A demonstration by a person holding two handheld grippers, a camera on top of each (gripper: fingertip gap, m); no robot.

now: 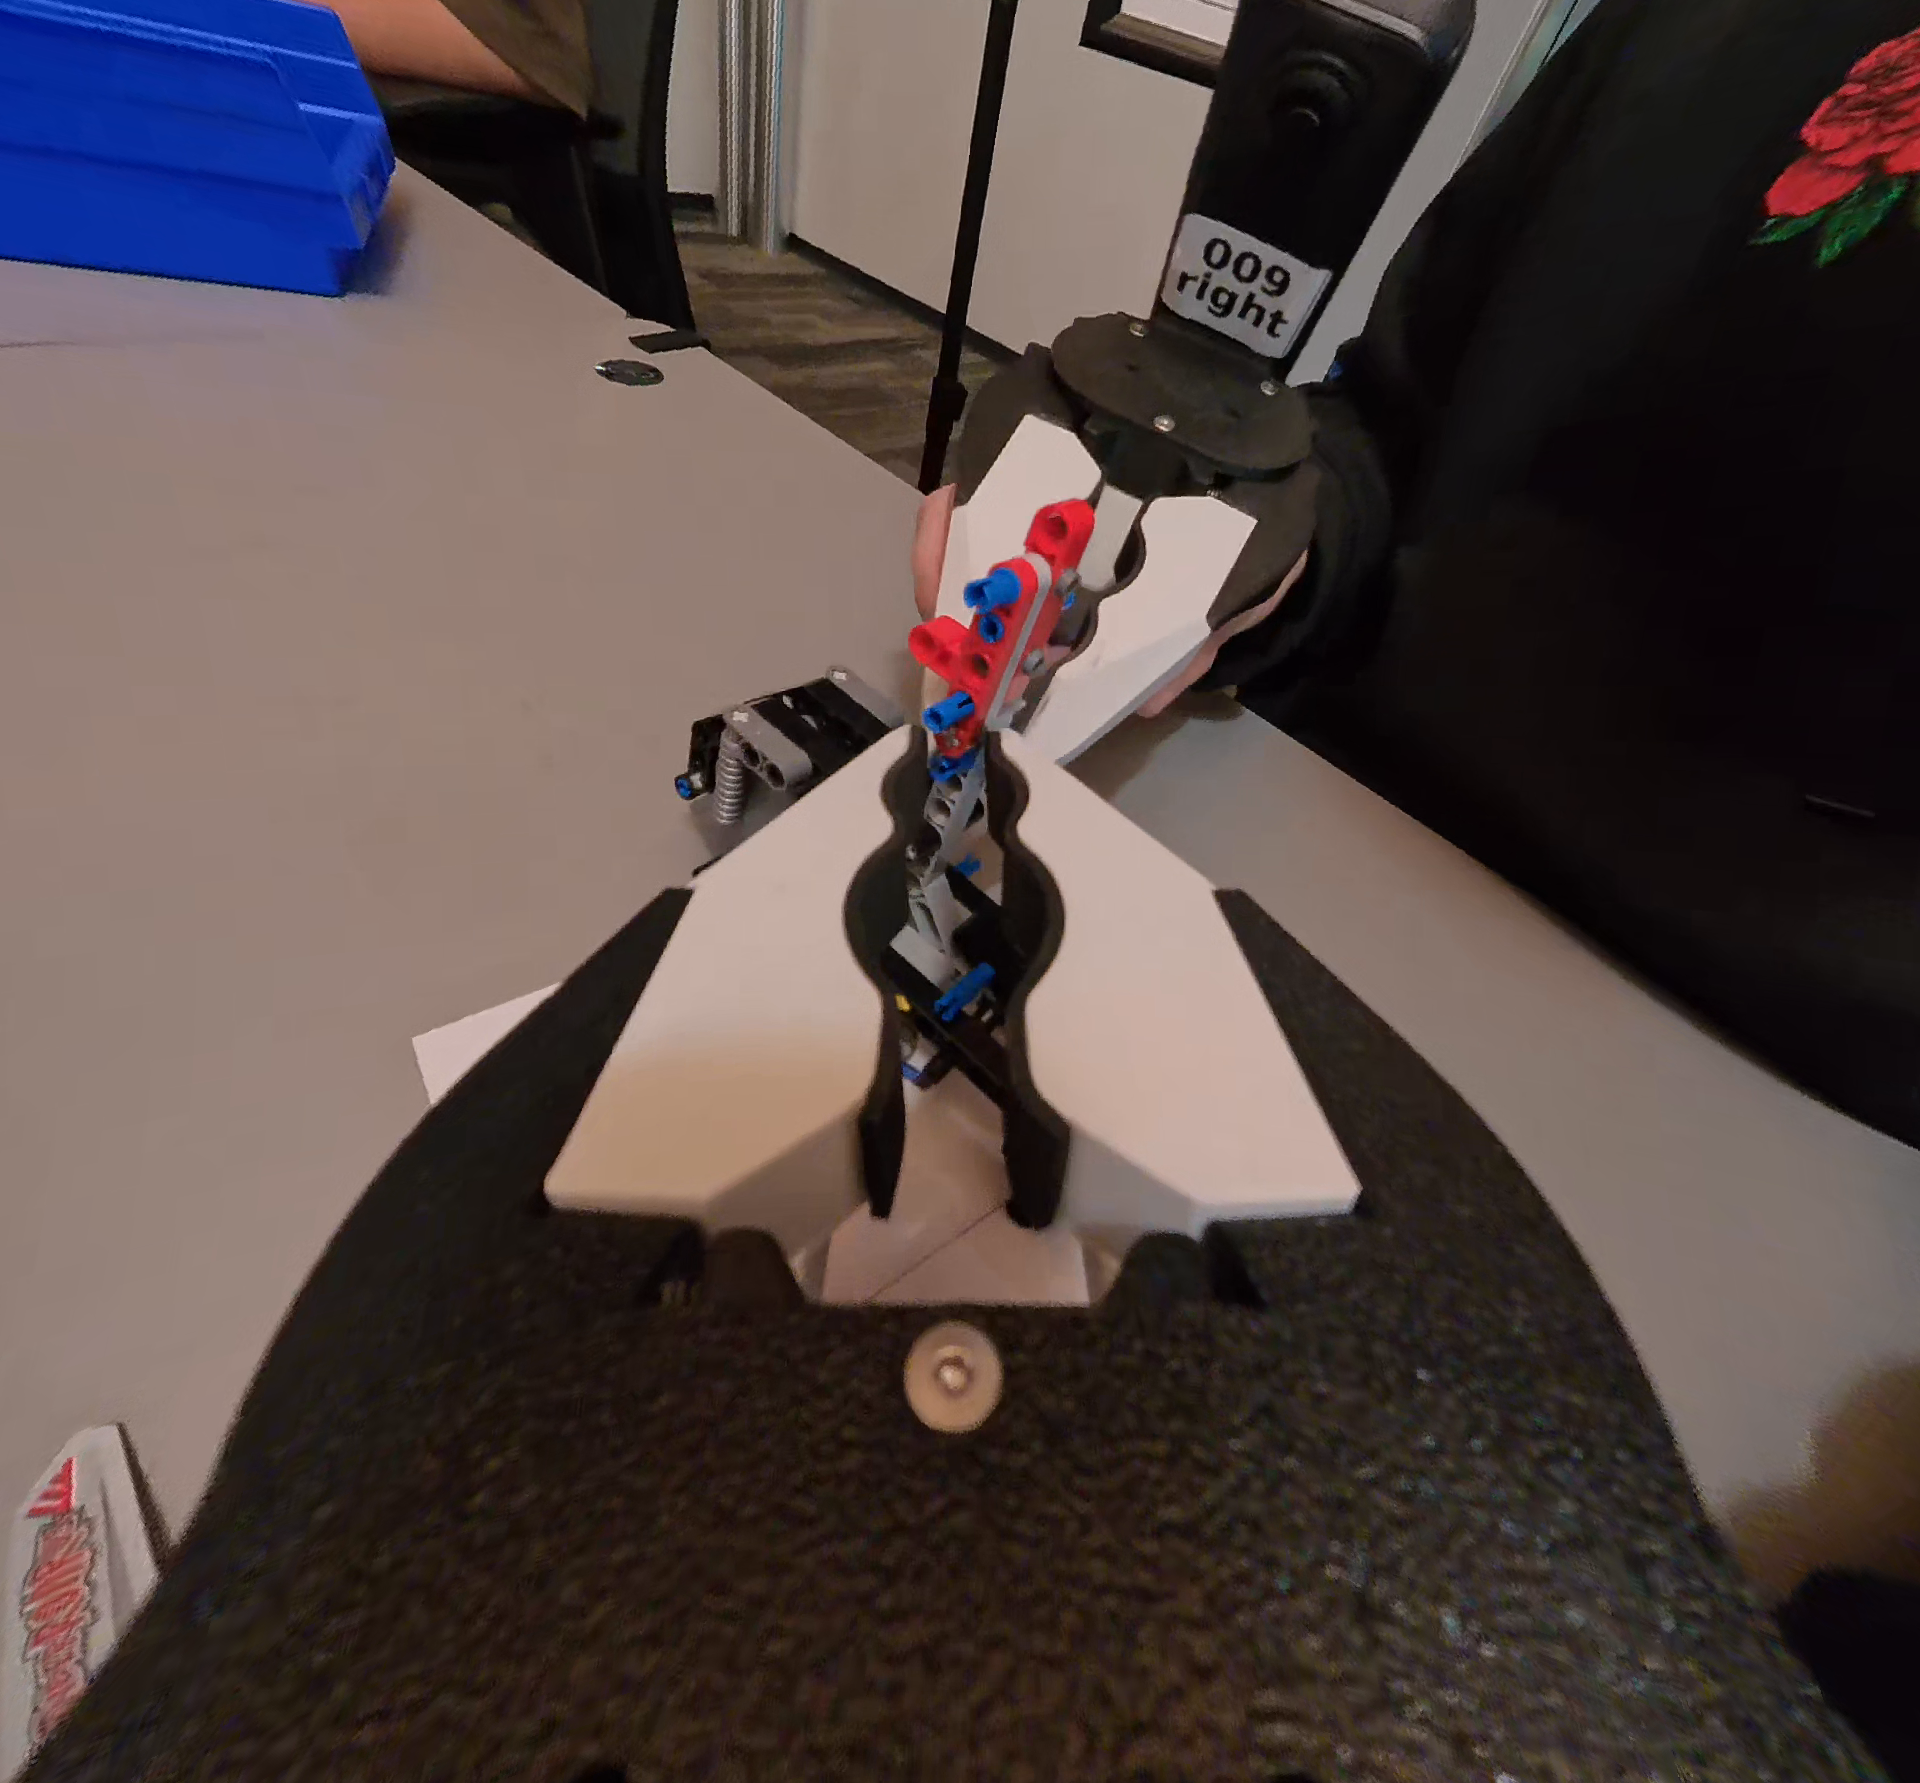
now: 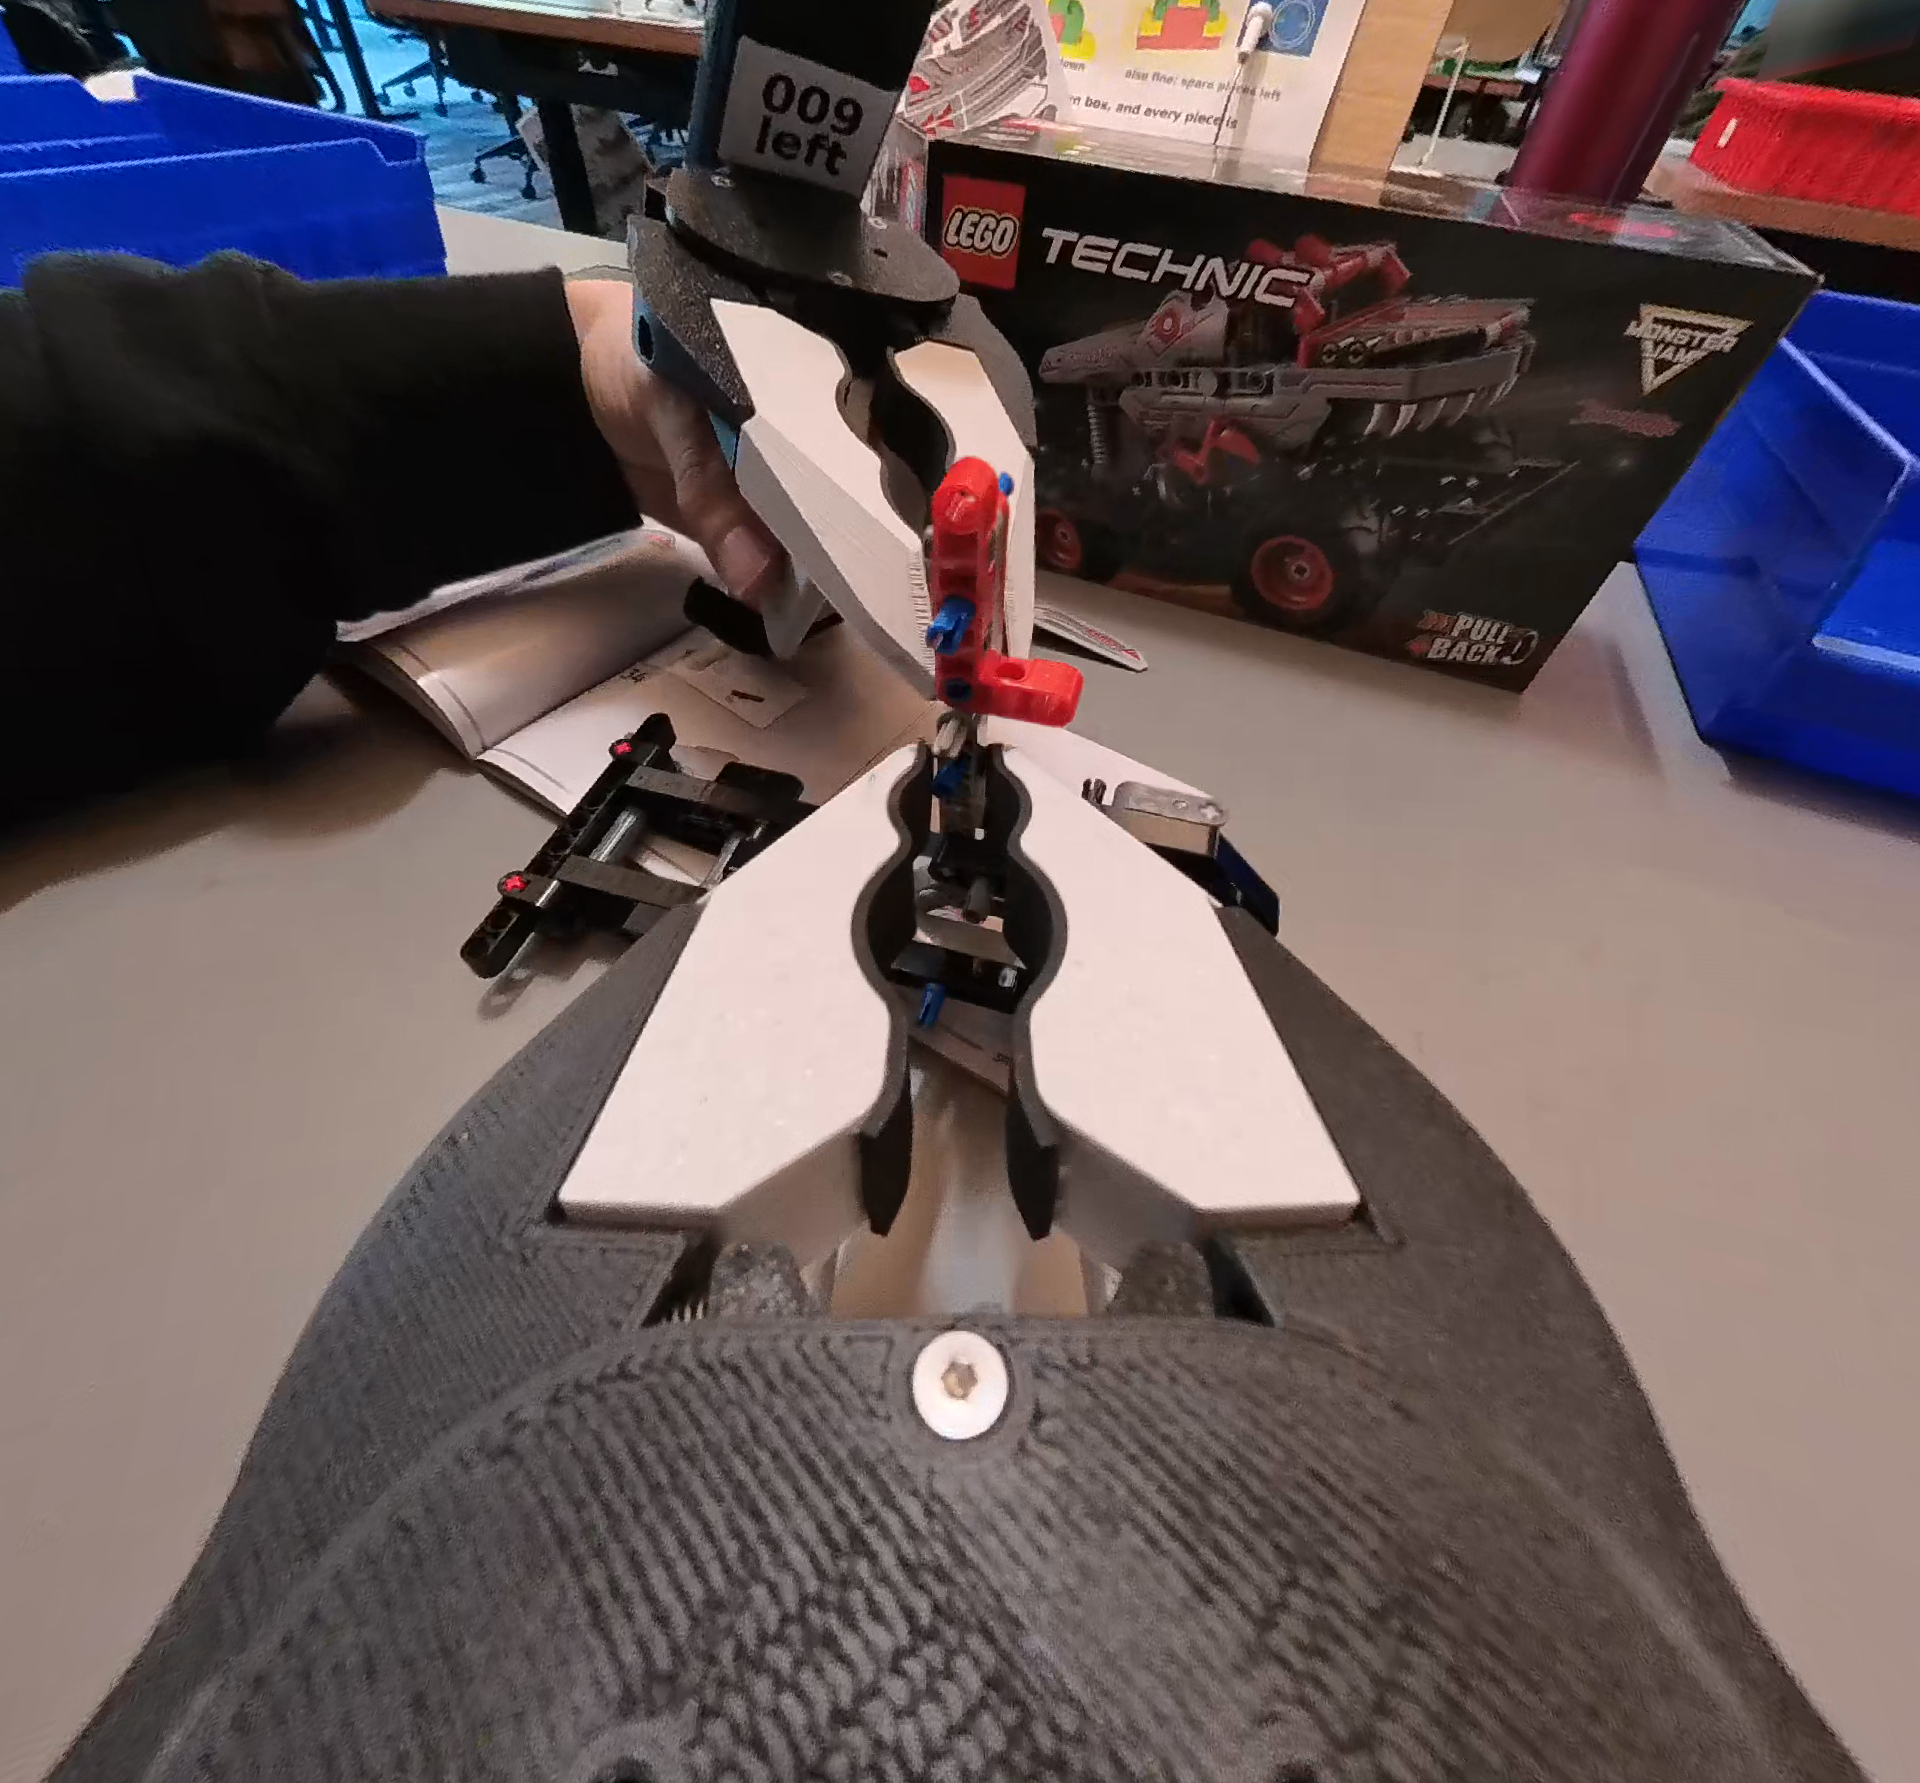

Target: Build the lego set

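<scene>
A small Lego assembly of red beams, a grey beam and blue pins hangs in the air between my two grippers. My left gripper is shut on its near end, where grey and black parts with a blue pin sit between the fingers. My right gripper faces it and is shut on the far end. In the right wrist view the red part sticks up past my right gripper, and my left gripper closes on it from above.
A black sub-assembly with a spring lies on the grey table. An open booklet, the set's box, blue bins and a maroon bottle stand around. A person's arm rests at the far left. My two grippers' fingertips are within a few centimetres of each other.
</scene>
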